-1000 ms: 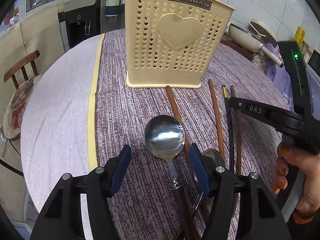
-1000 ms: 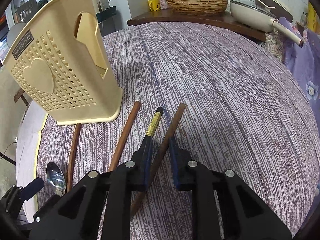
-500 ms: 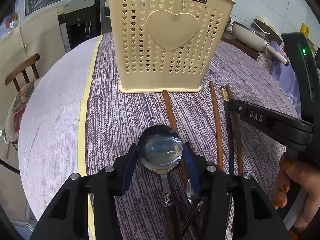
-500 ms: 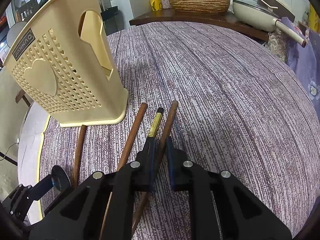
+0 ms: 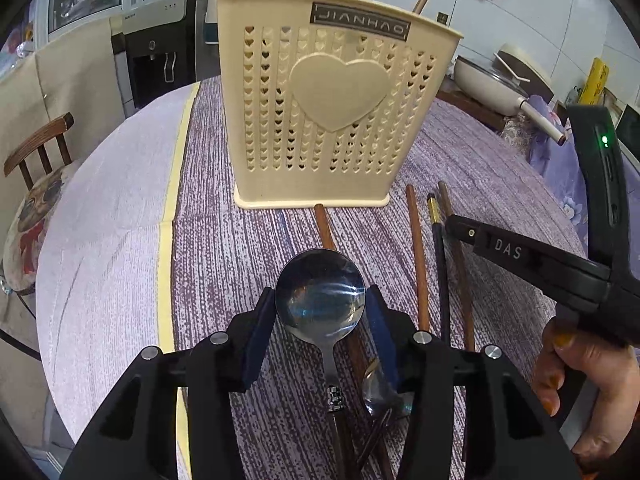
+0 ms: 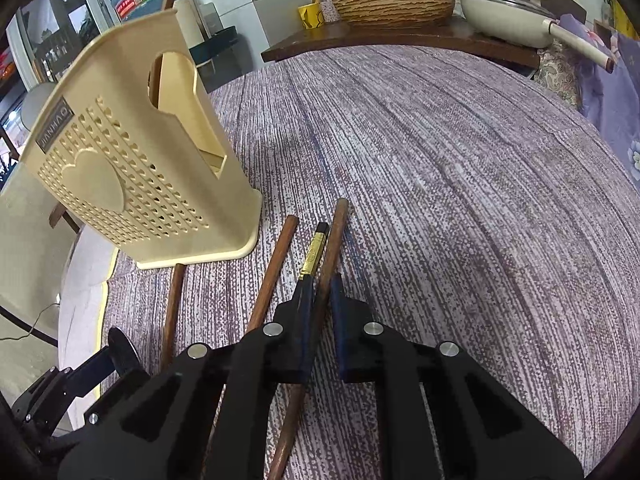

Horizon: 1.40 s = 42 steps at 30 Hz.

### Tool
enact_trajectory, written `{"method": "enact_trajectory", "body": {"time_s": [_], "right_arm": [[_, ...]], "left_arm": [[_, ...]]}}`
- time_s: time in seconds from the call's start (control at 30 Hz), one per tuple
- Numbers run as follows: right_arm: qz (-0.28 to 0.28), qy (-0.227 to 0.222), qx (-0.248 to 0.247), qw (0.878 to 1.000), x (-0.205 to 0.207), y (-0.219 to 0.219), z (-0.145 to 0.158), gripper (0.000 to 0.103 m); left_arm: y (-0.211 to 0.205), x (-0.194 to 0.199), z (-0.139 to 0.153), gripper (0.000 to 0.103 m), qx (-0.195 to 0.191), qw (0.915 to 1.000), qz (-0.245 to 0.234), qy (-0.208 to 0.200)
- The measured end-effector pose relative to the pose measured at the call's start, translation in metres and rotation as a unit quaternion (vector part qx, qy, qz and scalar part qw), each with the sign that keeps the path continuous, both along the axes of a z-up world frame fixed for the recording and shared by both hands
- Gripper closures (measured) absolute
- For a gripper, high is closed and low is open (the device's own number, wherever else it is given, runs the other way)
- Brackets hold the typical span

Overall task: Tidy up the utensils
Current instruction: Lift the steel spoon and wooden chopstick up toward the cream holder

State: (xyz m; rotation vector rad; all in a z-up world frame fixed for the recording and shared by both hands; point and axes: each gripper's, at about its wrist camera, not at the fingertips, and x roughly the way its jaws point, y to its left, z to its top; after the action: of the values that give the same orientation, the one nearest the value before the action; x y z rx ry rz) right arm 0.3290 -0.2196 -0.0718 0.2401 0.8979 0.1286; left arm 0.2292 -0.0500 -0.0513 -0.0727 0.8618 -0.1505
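My left gripper (image 5: 320, 316) is shut on the bowl of a steel spoon (image 5: 320, 292), its blue pads pressing both edges; the handle runs back under the gripper. A cream perforated holder (image 5: 336, 120) with a heart stands just beyond, with chopsticks poking out of its top. In the right wrist view my right gripper (image 6: 322, 300) is shut on a brown chopstick (image 6: 334, 232) lying on the purple cloth. A black chopstick with a gold band (image 6: 314, 252) lies against the left finger, and another brown chopstick (image 6: 276, 264) lies further left. The holder (image 6: 132, 168) stands to the left.
A second spoon (image 5: 380, 392) lies under my left gripper's right finger. A fourth brown chopstick (image 5: 324, 228) points at the holder's base. A person's hand (image 5: 580, 372) holds the right gripper (image 5: 456, 226). A chair (image 5: 36, 152) stands left, a pan (image 5: 492, 80) and a woven basket (image 6: 394, 0) behind the table.
The left jaws have closed from wide apart onto the spoon's bowl. The right jaws have narrowed onto the brown chopstick, which now lies closer beside the black one.
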Motion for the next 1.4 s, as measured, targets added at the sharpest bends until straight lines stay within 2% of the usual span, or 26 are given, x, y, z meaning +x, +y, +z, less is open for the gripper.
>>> {"method": "enact_trajectory", "body": {"time_s": [0.2, 0.23, 0.3, 0.47, 0.5, 0.57, 0.6, 0.63, 0.67, 0.8, 0.87, 0.93, 1.0, 1.03, 1.17, 1.27, 1.4], "right_arm": [[0.007, -0.031, 0.047, 0.998, -0.015, -0.017, 0.017, 0.094], [0.012, -0.039, 0.052, 0.998, -0.018, -0.019, 0.021, 0.094], [0.020, -0.055, 0.060, 0.996, -0.025, -0.021, 0.030, 0.094], [0.038, -0.090, 0.065, 0.993, -0.043, -0.023, 0.052, 0.094], [0.039, -0.090, 0.065, 0.993, -0.045, -0.022, 0.054, 0.094], [0.036, -0.090, 0.067, 0.993, -0.047, -0.024, 0.054, 0.094], [0.034, -0.090, 0.065, 0.993, -0.047, -0.025, 0.054, 0.094], [0.032, -0.091, 0.063, 0.993, -0.047, -0.025, 0.054, 0.094], [0.031, -0.090, 0.061, 0.994, -0.047, -0.026, 0.053, 0.094], [0.029, -0.085, 0.064, 0.994, -0.045, -0.027, 0.048, 0.094], [0.032, -0.084, 0.063, 0.994, -0.046, -0.029, 0.047, 0.094], [0.034, -0.083, 0.063, 0.994, -0.048, -0.029, 0.046, 0.094], [0.034, -0.083, 0.063, 0.994, -0.049, -0.030, 0.045, 0.094], [0.033, -0.083, 0.063, 0.994, -0.049, -0.031, 0.044, 0.094], [0.032, -0.080, 0.065, 0.994, -0.049, -0.031, 0.041, 0.094], [0.031, -0.079, 0.065, 0.994, -0.050, -0.030, 0.041, 0.094], [0.031, -0.080, 0.064, 0.994, -0.049, -0.029, 0.042, 0.094]], "left_arm": [[0.010, -0.007, 0.016, 0.057, -0.023, 0.9995, -0.004, -0.022], [0.012, -0.008, 0.020, 0.064, -0.026, 0.9993, -0.004, -0.027], [0.013, -0.010, 0.027, 0.094, -0.018, 0.9991, -0.005, -0.037], [0.018, -0.011, 0.037, 0.094, -0.009, 0.9986, -0.003, -0.051], [0.022, -0.008, 0.036, 0.094, -0.019, 0.9987, 0.005, -0.048], [0.024, -0.004, 0.033, 0.080, -0.028, 0.9988, 0.012, -0.038], [0.024, -0.003, 0.031, 0.064, -0.025, 0.9990, 0.010, -0.036], [0.021, -0.003, 0.030, 0.054, -0.023, 0.9990, 0.007, -0.038], [0.017, -0.004, 0.030, 0.052, -0.020, 0.9990, 0.004, -0.041], [-0.004, -0.004, 0.023, 0.051, 0.013, 0.9986, -0.040, -0.033], [-0.015, -0.005, 0.018, 0.051, 0.020, 0.9958, -0.083, -0.030], [-0.031, -0.007, 0.014, 0.048, 0.040, 0.9874, -0.148, -0.038], [-0.041, -0.005, 0.007, 0.045, 0.079, 0.9785, -0.186, -0.041], [-0.044, -0.002, 0.003, 0.045, 0.096, 0.9751, -0.196, -0.040], [-0.046, 0.015, -0.007, 0.044, 0.081, 0.9702, -0.228, -0.009], [-0.053, 0.019, -0.013, 0.044, 0.095, 0.9658, -0.241, -0.006], [-0.059, 0.025, -0.017, 0.043, 0.091, 0.9649, -0.246, 0.008]]}}
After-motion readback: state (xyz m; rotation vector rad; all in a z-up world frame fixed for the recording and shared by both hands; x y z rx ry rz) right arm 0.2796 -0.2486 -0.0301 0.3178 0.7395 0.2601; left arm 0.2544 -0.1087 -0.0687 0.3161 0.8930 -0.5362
